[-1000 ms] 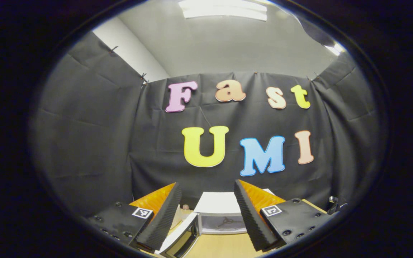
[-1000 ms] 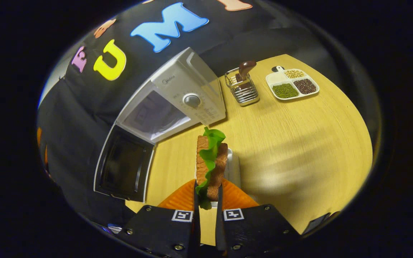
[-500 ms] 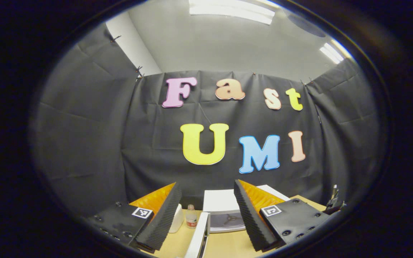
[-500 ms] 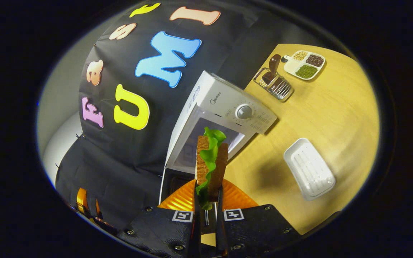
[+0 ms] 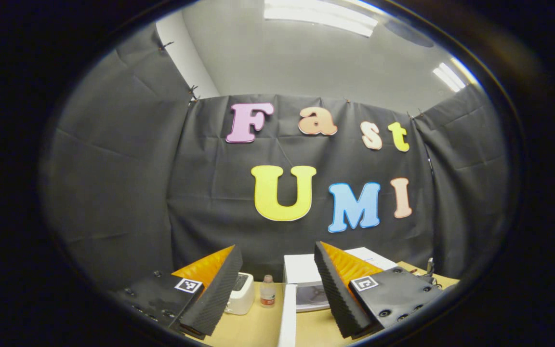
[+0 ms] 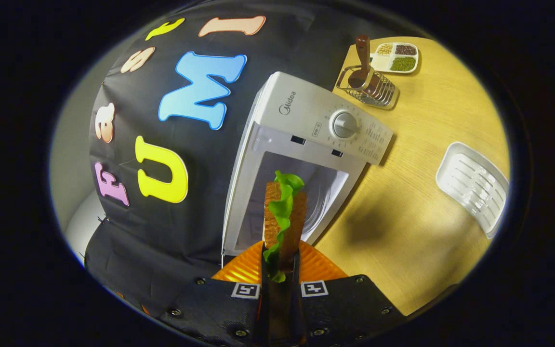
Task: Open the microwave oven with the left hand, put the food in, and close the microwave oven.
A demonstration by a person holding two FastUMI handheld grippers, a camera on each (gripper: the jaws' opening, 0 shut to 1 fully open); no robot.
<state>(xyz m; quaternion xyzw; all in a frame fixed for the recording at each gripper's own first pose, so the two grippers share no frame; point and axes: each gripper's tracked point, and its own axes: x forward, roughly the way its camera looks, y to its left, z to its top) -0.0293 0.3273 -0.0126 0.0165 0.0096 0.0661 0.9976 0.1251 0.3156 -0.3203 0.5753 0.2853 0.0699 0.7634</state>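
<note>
The white microwave point(image 6: 306, 120) stands with its door open, and its pale cavity point(image 6: 297, 193) faces my right gripper. That right gripper point(image 6: 280, 255) is shut on a sandwich point(image 6: 284, 217) of brown bread with green lettuce, held on edge just in front of the cavity mouth. In the left gripper view the microwave point(image 5: 304, 270) sits low between my fingers, its open door point(image 5: 288, 313) seen edge-on. My left gripper point(image 5: 277, 279) is open with nothing between its fingers, back from the door.
On the wooden table point(image 6: 417, 217) lie a white ribbed tray point(image 6: 472, 185), a wire basket with a brown utensil point(image 6: 366, 82) and a divided dish of beans point(image 6: 395, 50). A small bottle point(image 5: 268, 291) and a white box point(image 5: 240, 289) stand left of the microwave.
My right gripper has carried the sandwich off the white tray and swung it up to the open microwave cavity. My left gripper has drifted left, away from the door.
</note>
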